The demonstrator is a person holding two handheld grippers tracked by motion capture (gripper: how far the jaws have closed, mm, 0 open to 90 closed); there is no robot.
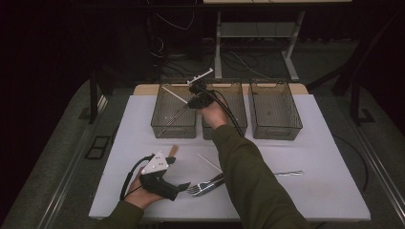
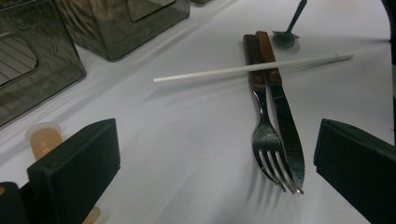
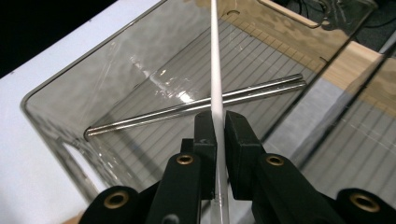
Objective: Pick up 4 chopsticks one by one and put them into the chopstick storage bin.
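My right gripper [image 1: 195, 101] [image 3: 218, 125] is shut on a white chopstick [image 1: 174, 94] [image 3: 215, 65] and holds it over the left smoky-clear bin [image 1: 162, 128] [image 3: 56, 100]. A pair of metal chopsticks [image 1: 175, 116] [image 3: 187, 108] lies across that bin's floor. My left gripper [image 1: 184, 186] rests open low over the white table. A fork [image 1: 199, 187] [image 2: 267, 149] and a knife [image 2: 286, 128] with brown handles lie side by side just ahead of its jaws. Another white chopstick [image 1: 209, 162] [image 2: 252, 69] lies across their handles.
Two more bins, the middle one [image 1: 239, 114] and the right one [image 1: 275, 110], stand in the same row at the back. A metal spoon [image 1: 289, 172] [image 2: 286, 35] lies at the table's right. A pale wooden utensil [image 1: 172, 150] [image 2: 43, 140] sits beside my left gripper.
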